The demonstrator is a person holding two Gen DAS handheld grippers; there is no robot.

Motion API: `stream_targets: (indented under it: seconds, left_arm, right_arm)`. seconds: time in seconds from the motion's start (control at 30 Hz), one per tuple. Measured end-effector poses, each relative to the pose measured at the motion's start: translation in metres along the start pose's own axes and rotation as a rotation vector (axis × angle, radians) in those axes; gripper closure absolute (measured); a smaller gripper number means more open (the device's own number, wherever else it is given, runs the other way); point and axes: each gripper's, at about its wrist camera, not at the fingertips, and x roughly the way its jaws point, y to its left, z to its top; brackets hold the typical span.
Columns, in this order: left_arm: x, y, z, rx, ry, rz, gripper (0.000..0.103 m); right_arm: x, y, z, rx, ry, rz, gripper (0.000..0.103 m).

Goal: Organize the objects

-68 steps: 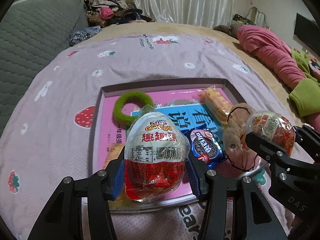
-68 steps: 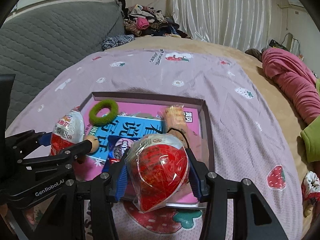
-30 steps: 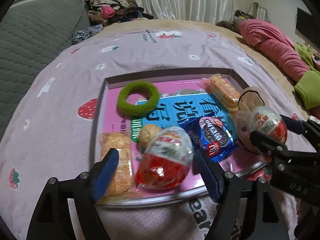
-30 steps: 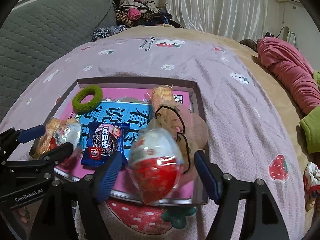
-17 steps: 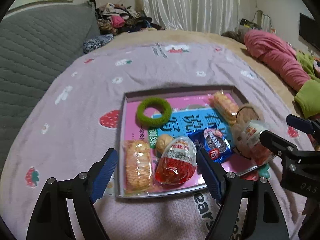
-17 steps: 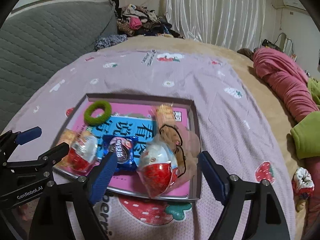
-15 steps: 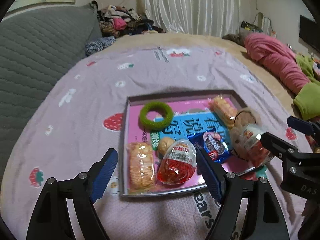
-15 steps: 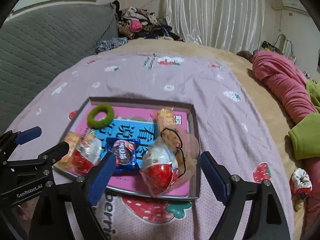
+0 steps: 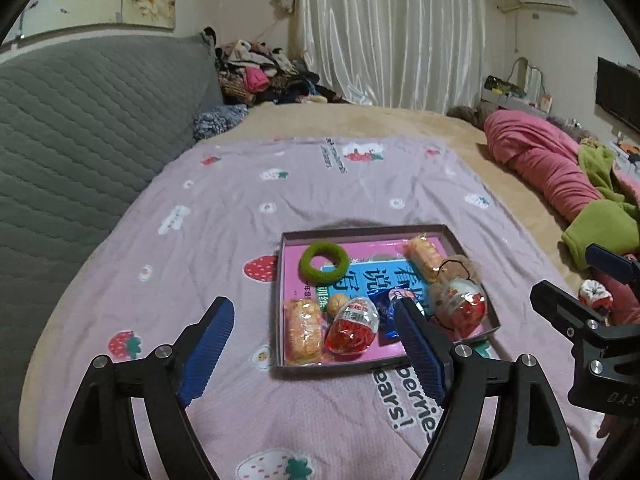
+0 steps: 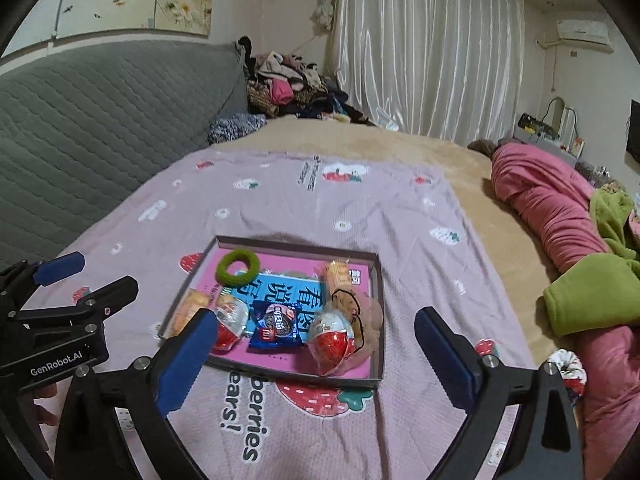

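Note:
A shallow box tray (image 9: 282, 304) (image 10: 378, 312) lies on the pink strawberry blanket. In it are two wrapped toy eggs (image 9: 352, 330) (image 9: 462, 308) (image 10: 332, 338) (image 10: 230, 322), a blue cookie pack (image 10: 276, 326), a green ring (image 9: 325, 261) (image 10: 237, 267), cracker packs (image 9: 305, 330) (image 10: 338, 274), a small plush (image 10: 366, 312) and a book. My left gripper (image 9: 316, 344) is open and empty, held back above the tray's near edge. My right gripper (image 10: 316, 354) is open and empty, also drawn back from the tray.
A grey quilted headboard (image 9: 80, 120) runs along the left. A pink blanket roll (image 10: 548, 196) and a green cloth (image 10: 588, 296) lie at the right. A clothes pile (image 10: 288, 84) sits at the far end by the curtains. A small hair tie (image 10: 568, 364) lies right of the tray.
Both grippers opened and let the toy eggs down into the tray. Both then pulled back and up, so the tray now looks smaller and farther.

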Motion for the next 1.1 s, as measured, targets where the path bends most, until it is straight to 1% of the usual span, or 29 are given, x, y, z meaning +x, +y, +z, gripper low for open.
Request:
stream_targets:
  seconds: [0.3,0.47,0.73,0.87,1.03,1.1]
  left_arm:
    - [-0.053,0.001,-0.005,0.014,-0.033,0.004,0.019]
    - [-0.078,0.002,-0.017,0.014,-0.042,0.014,0.019]
    - [-0.106,0.007,-0.045,0.005,-0.034,0.011,0.019]
    - [-0.113,0.007,-0.062,0.004,-0.026,0.003,0.019]
    - [-0.124,0.006,-0.083,-0.007,-0.036,0.01,0.019]
    - [-0.127,0.008,-0.09,-0.016,-0.032,0.0,0.019]
  right_arm:
    - [-0.049,0.007,0.001,-0.023,-0.036,0.005,0.001]
    - [-0.073,0.012,-0.008,-0.029,-0.052,0.012,0.001]
    - [-0.1,0.021,-0.035,-0.039,-0.048,0.019,0.001]
    - [-0.112,0.025,-0.05,-0.039,-0.044,0.025,0.001]
    - [-0.118,0.024,-0.069,-0.022,-0.032,0.034,0.001]
    - [-0.12,0.024,-0.079,-0.012,-0.029,0.033,0.001]
